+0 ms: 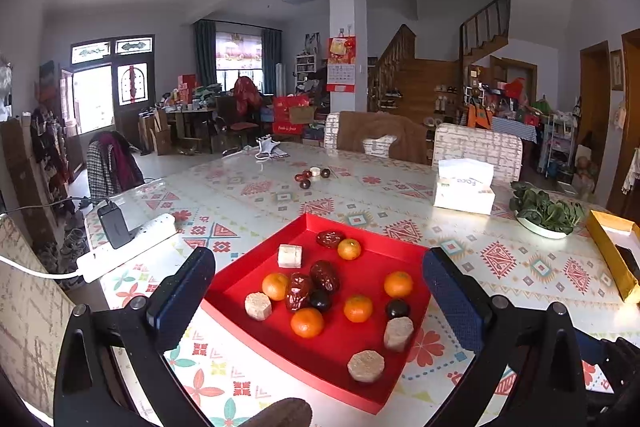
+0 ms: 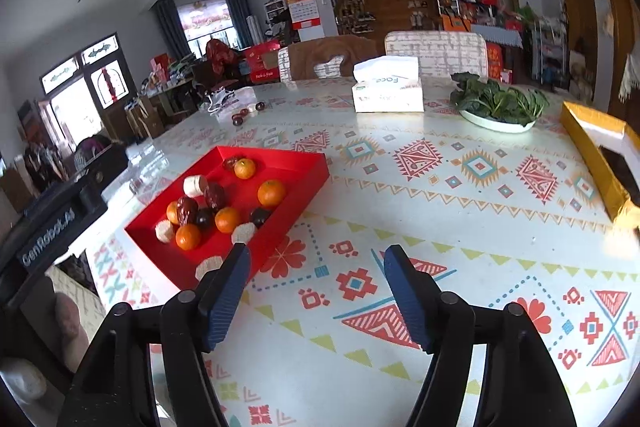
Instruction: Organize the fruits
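Note:
A shallow red tray (image 1: 360,351) lies on the patterned table, holding several small oranges (image 1: 307,323), dark red dates (image 1: 325,275), dark round fruits (image 1: 397,309) and pale round cakes (image 1: 366,366). My left gripper (image 1: 316,255) hangs over the tray's near side, jaws wide open and nothing between them. In the right wrist view the tray (image 2: 304,167) is at the left. My right gripper (image 2: 318,251) stands open over bare tablecloth just right of the tray's near corner, holding nothing. A few loose dates (image 1: 310,177) and a pale cake lie far across the table.
A tissue box (image 1: 464,187), a plate of leafy greens (image 1: 544,213) and a yellow box (image 1: 612,251) are at the right. A white power strip (image 1: 128,247) with a black plug lies left of the tray. Chairs stand along the far edge.

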{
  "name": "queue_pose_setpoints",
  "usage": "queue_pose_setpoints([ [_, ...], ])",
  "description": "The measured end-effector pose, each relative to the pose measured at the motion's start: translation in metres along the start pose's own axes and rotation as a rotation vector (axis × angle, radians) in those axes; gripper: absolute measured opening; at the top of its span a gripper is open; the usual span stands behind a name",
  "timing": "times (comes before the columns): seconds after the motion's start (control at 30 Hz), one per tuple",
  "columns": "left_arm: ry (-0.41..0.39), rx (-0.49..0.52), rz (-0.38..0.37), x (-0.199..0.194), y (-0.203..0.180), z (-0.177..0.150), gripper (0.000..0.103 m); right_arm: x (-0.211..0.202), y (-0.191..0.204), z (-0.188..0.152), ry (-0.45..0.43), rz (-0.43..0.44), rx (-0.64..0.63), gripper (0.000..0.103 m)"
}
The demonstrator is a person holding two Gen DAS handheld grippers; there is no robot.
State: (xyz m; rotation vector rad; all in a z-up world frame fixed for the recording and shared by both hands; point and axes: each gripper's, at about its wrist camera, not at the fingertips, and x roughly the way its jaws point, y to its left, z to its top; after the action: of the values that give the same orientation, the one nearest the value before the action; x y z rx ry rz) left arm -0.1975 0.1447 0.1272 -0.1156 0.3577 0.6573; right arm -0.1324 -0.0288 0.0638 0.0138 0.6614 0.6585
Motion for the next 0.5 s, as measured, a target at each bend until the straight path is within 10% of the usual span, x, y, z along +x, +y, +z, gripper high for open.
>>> queue_pose_setpoints([
  [0.5,0.102,-0.052,-0.022,0.03,0.02,-0.014,0.103,0.023,0.027,-0.007,0.056,-0.062,-0.099,0.082],
])
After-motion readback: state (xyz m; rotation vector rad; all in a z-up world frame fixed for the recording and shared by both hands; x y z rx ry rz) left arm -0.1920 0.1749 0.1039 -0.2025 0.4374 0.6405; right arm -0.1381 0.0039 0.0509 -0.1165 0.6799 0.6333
